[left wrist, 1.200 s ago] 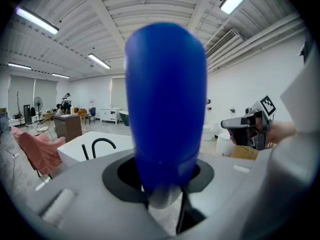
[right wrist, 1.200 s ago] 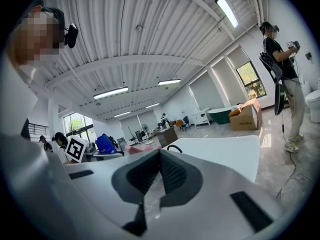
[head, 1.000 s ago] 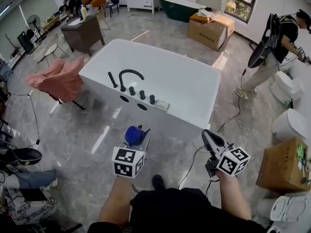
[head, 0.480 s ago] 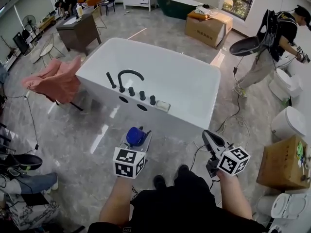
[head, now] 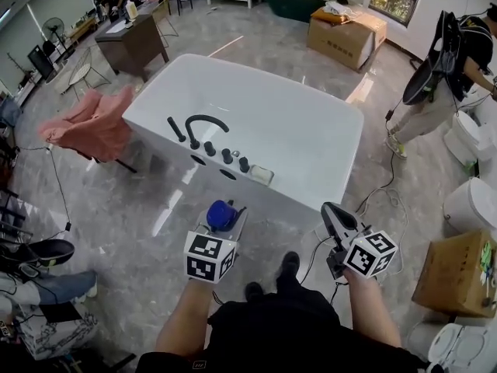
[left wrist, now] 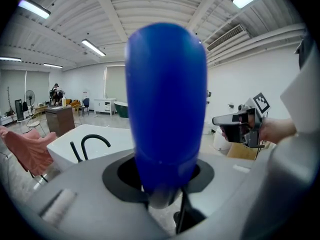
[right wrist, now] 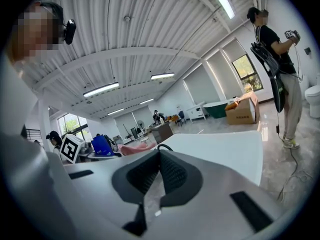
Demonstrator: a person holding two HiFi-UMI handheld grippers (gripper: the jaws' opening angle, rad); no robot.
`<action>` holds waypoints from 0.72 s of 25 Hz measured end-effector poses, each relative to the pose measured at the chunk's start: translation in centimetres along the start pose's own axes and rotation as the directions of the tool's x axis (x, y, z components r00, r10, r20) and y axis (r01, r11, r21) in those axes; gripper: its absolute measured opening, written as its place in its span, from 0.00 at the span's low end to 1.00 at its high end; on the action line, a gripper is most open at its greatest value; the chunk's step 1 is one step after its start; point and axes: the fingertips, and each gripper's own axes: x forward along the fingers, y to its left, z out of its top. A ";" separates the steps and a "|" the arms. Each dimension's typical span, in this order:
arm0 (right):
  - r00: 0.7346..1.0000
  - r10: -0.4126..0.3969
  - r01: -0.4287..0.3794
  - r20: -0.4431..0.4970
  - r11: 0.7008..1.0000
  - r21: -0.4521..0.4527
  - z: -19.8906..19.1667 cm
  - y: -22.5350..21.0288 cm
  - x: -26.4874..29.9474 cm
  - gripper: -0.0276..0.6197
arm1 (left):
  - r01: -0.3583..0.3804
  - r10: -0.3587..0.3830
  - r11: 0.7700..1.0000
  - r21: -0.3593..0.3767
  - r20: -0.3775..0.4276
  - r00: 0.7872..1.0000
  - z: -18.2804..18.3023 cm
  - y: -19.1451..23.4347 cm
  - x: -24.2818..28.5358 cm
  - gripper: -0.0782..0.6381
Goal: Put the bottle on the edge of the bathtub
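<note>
A blue bottle [head: 220, 214] sits clamped in my left gripper [head: 223, 217], a short way in front of the white bathtub [head: 311, 111]. In the left gripper view the blue bottle [left wrist: 166, 104] fills the middle, upright between the jaws. The tub's near rim [head: 276, 196] carries a black faucet [head: 199, 126] with several knobs and a small soap dish [head: 261, 175]. My right gripper [head: 332, 214] is held to the right of the bottle, jaws shut with nothing between them; its pads [right wrist: 161, 171] meet in the right gripper view.
A pink armchair [head: 87, 125] stands left of the tub. A person [head: 446, 61] with gear walks at the far right, near toilets [head: 472, 204] and cardboard boxes [head: 454, 270]. Cables [head: 380, 200] lie on the marble floor by the tub's right corner. Shoes [head: 35, 251] lie at left.
The tub has come slightly nearer in the head view as I step forward; my foot now shows ahead of my body. Both grippers keep their pose and the person at right has shifted.
</note>
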 end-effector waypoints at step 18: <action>0.995 0.094 -0.091 -0.040 0.993 0.070 2.9 -11.8 4.8 0.06 | -0.048 0.047 0.998 -0.026 -0.030 0.998 4.9 -1.5 11.7 0.31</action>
